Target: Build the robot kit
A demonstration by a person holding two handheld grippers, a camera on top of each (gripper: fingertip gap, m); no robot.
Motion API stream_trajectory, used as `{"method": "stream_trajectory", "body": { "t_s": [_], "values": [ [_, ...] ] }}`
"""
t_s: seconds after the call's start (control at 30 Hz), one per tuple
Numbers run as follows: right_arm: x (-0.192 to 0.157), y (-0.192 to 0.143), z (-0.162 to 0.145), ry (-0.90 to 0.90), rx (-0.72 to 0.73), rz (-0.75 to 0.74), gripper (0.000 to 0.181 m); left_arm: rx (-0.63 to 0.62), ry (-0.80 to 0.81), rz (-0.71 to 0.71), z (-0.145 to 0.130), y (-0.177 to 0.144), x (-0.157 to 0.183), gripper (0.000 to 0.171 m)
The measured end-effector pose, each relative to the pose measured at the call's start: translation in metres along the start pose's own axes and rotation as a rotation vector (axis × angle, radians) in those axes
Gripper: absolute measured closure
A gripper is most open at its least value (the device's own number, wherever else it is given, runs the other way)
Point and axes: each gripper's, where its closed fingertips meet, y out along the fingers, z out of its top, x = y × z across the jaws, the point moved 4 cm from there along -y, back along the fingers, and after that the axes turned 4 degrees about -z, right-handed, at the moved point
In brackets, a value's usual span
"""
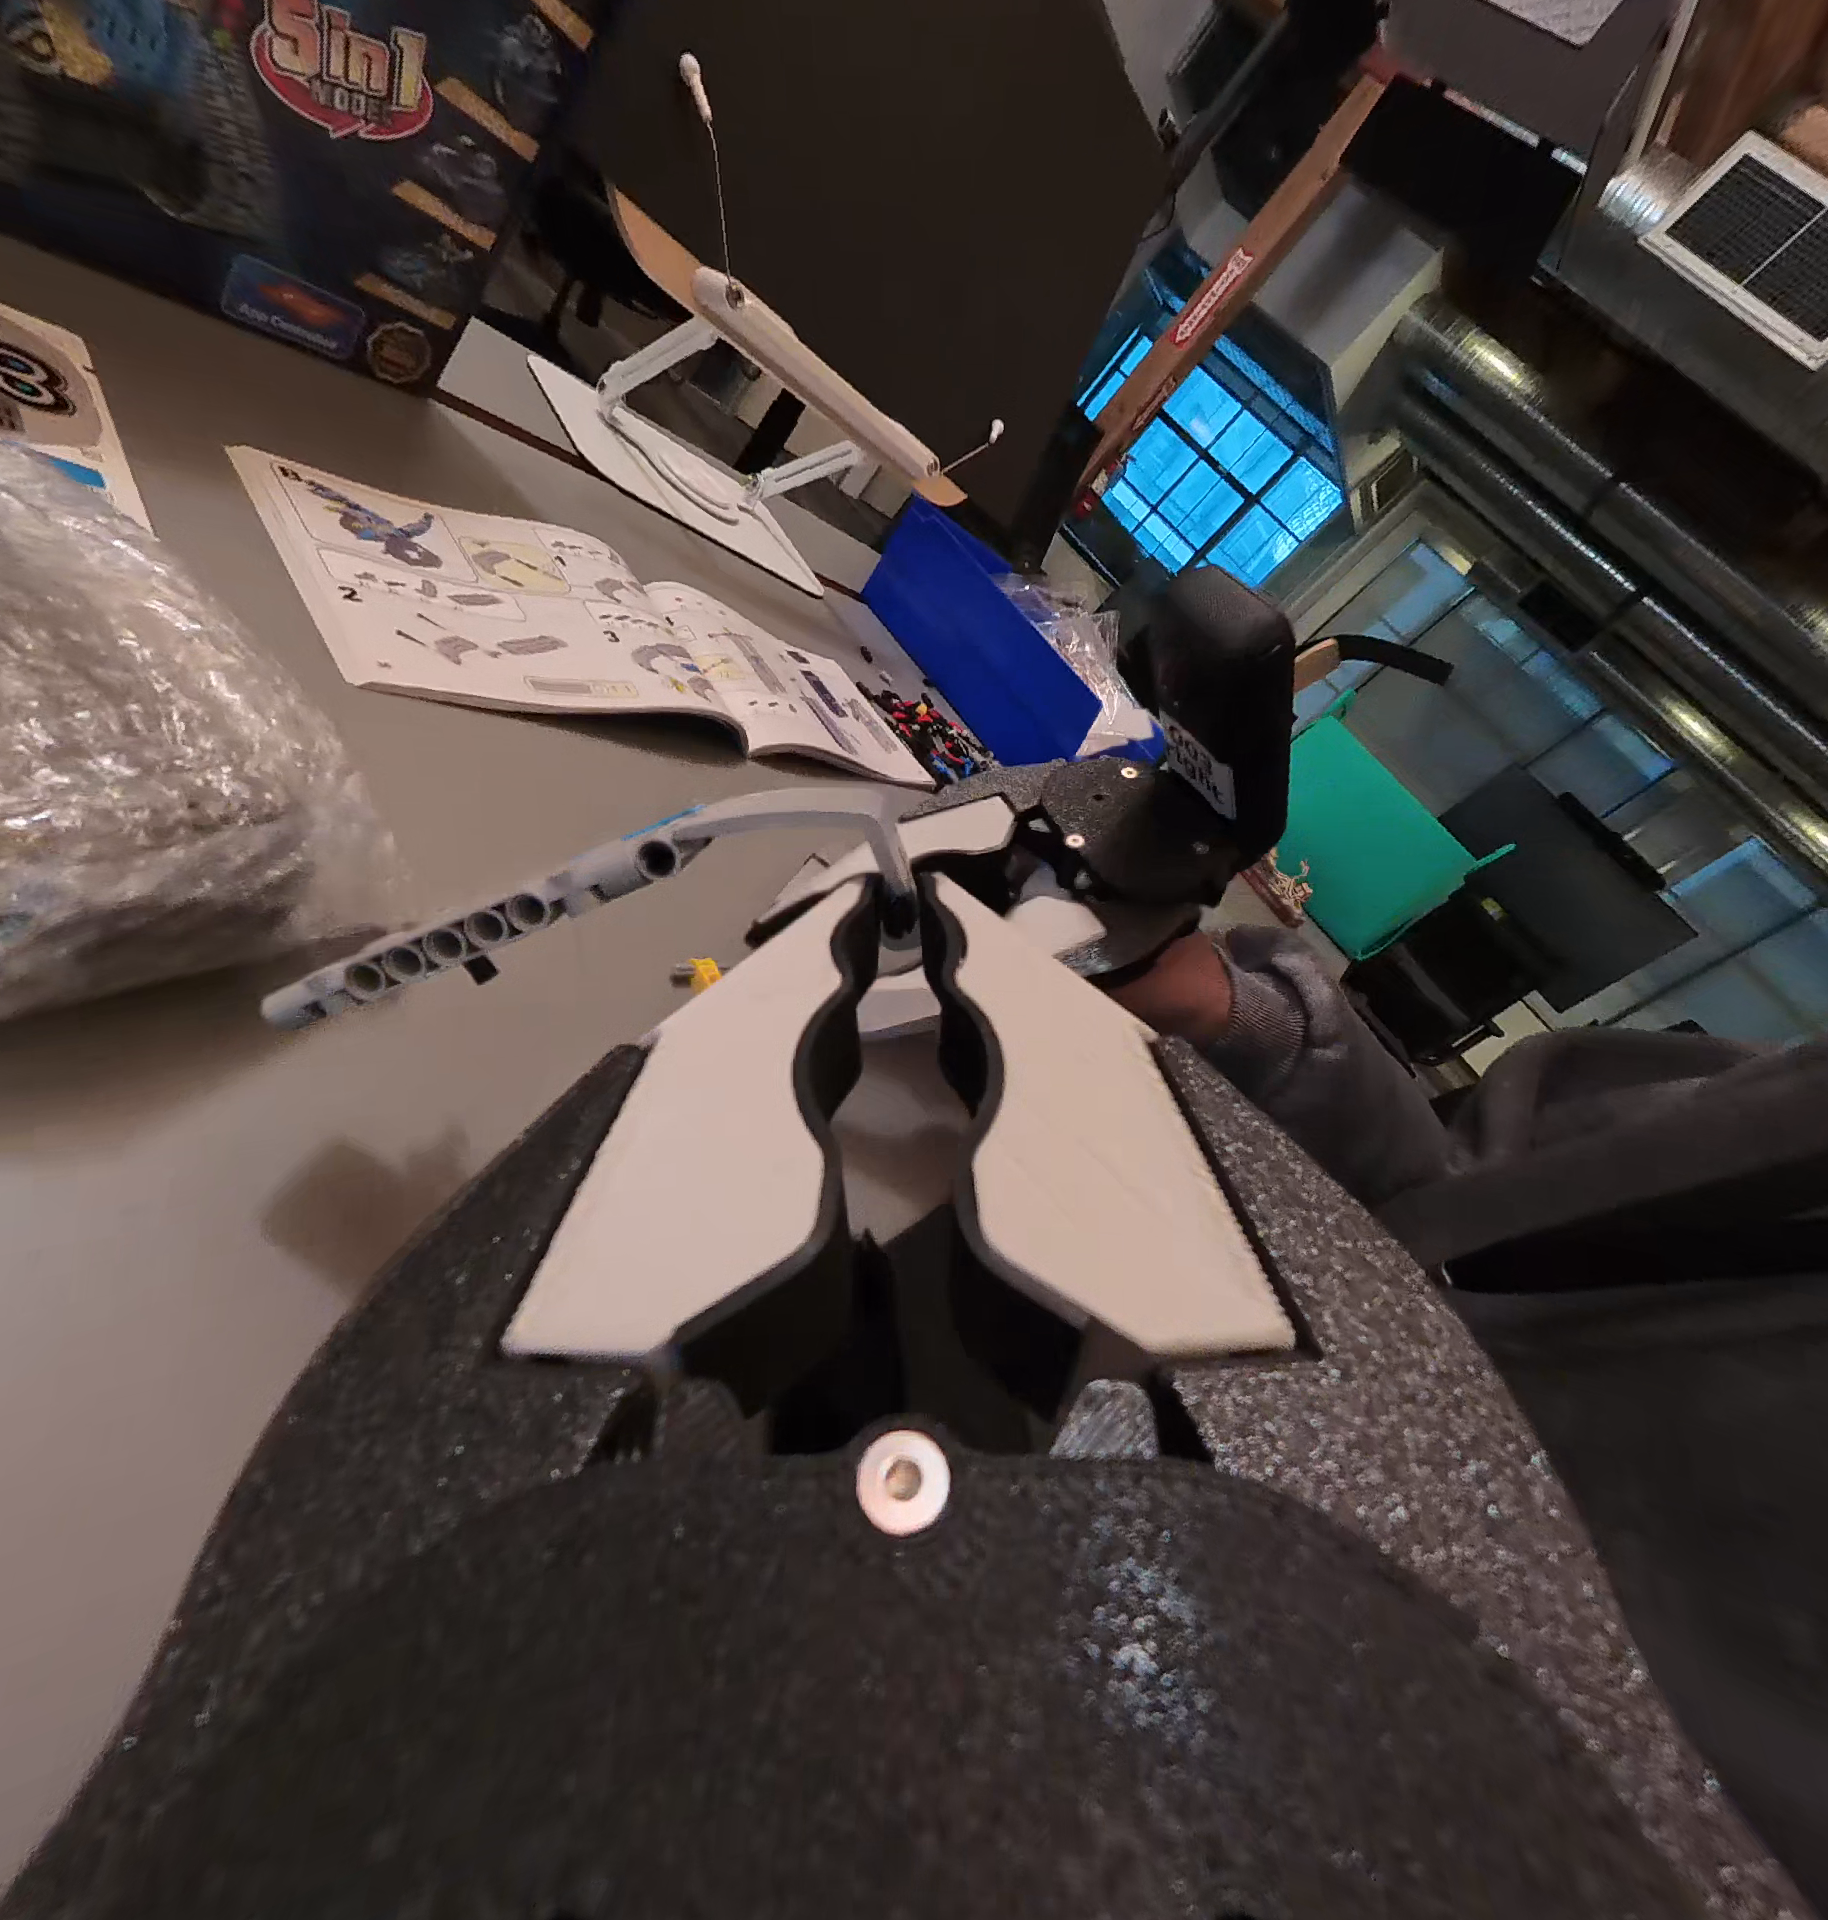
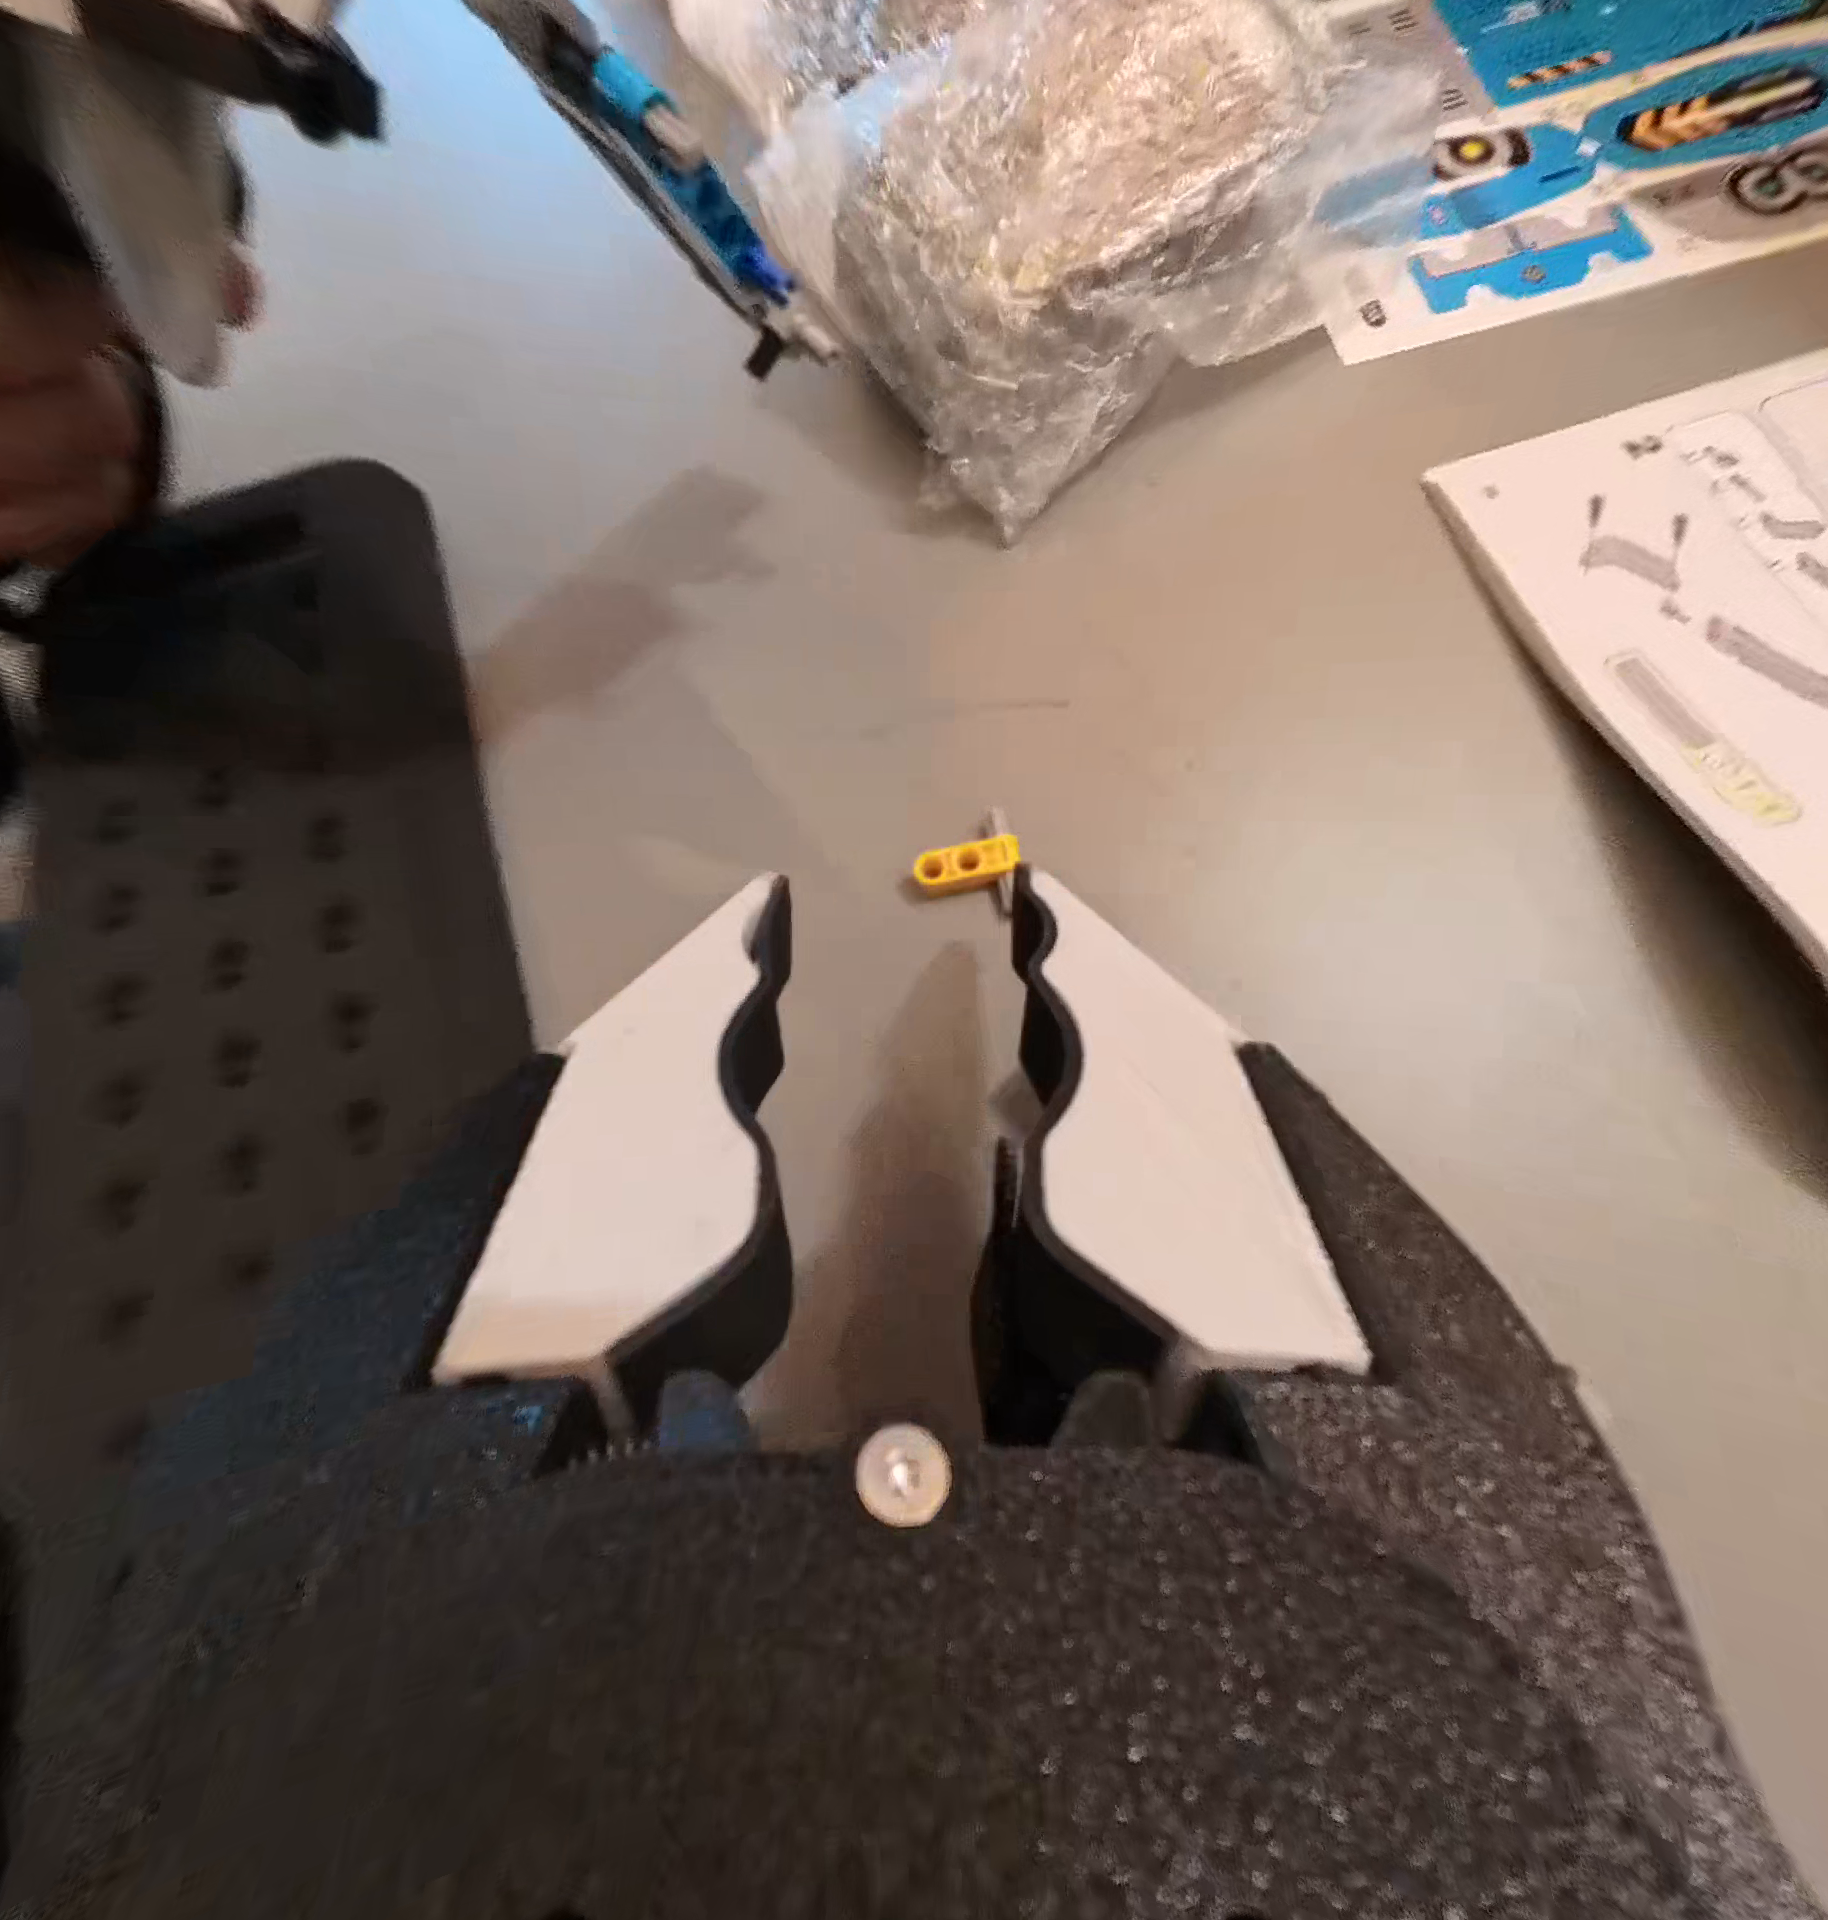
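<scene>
While pinching a grey beam (image 1: pixel 536 914), left tool (image 1: pixel 897 902); right tool (image 2: pixel 899 904) agape beside yellow piece (image 2: pixel 964 863).

Right gripper (image 2: pixel 899 914) open over grey table (image 2: pixel 1253 1039), nothing between its white fingers (image 2: pixel 640 1122). Small yellow two-hole building-toy beam (image 2: pixel 964 863) lies on the table just ahead of the tips, nearer the right-hand finger, with a thin grey piece (image 2: pixel 1001 854) touching its end. Clear crinkled plastic bag of parts (image 2: pixel 1055 239) farther ahead. Left of the bag, a long grey assembly with blue pieces (image 2: pixel 681 177) — tilted, upper end blurred. Open instruction booklet (image 2: pixel 1699 665) at right edge, blue sticker sheet (image 2: pixel 1616 156) top right. Far left — blurred hand (image 2: pixel 37 457) and the other gripper's white finger (image 2: pixel 151 239); its state can't be made out. Dark perforated surface (image 2: pixel 245 935) below them, unclear what.
</scene>
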Motion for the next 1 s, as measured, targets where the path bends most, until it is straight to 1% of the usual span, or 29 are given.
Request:
{"method": "stream_trajectory", "body": {
  "t_s": [0.07, 0.13, 0.2, 0.3, 0.37, 0.5, 0.53, 0.57, 0.63, 0.67, 0.73, 0.8, 0.87, 0.97, 1.0],
  "values": [
    [0.004, 0.011, -0.003, -0.065, -0.04, -0.097, 0.14, -0.014, 0.001, -0.021, -0.002, 0.0, 0.001, 0.165],
    [0.004, 0.021, -0.006, -0.097, -0.078, -0.121, 0.14, -0.034, -0.002, -0.051, -0.004, 0.002, 0.002, 0.165],
    [0.006, 0.023, -0.004, -0.068, -0.065, -0.096, 0.148, -0.045, -0.019, -0.082, -0.007, 0.005, 0.003, 0.165],
    [0.011, 0.025, -0.006, -0.013, -0.054, -0.039, 0.148, -0.051, -0.064, -0.139, -0.01, 0.007, 0.007, 0.166],
    [0.014, 0.025, -0.007, -0.019, -0.05, -0.027, 0.157, -0.047, -0.086, -0.16, -0.009, 0.006, 0.008, 0.166],
    [0.009, 0.021, -0.007, -0.063, -0.045, 0.005, 0.159, -0.032, -0.139, -0.125, -0.009, 0.005, -0.001, 0.166],
    [0.007, 0.017, -0.004, -0.093, -0.01, -0.005, 0.159, -0.022, -0.162, -0.111, -0.009, 0.006, -0.004, 0.166],
    [0.002, 0.009, 0.004, -0.148, 0.058, -0.019, 0.159, -0.01, -0.189, -0.105, -0.008, 0.006, -0.006, 0.166],
    [-0.014, -0.015, 0.026, -0.33, 0.23, -0.072, 0.159, 0.038, -0.28, -0.139, -0.005, 0.008, -0.006, 0.166],
    [-0.019, -0.027, 0.036, -0.428, 0.302, -0.145, 0.159, 0.073, -0.348, -0.186, -0.003, 0.01, -0.004, 0.166],
    [-0.027, -0.041, 0.048, -0.563, 0.382, -0.265, 0.159, 0.111, -0.441, -0.257, -0.003, 0.016, -0.001, 0.166],
    [-0.036, -0.047, 0.049, -0.613, 0.424, -0.276, 0.159, 0.134, -0.422, -0.295, -0.002, 0.021, 0.007, 0.166],
    [-0.04, -0.053, 0.049, -0.63, 0.457, -0.288, 0.159, 0.144, -0.35, -0.295, -0.001, 0.025, 0.013, 0.166],
    [-0.05, -0.059, 0.047, -0.533, 0.477, -0.184, 0.159, 0.101, -0.293, -0.281, -0.007, 0.034, 0.018, 0.166],
    [-0.05, -0.06, 0.046, -0.505, 0.474, -0.174, 0.159, 0.091, -0.271, -0.265, -0.009, 0.036, 0.018, 0.166]
  ]
}}
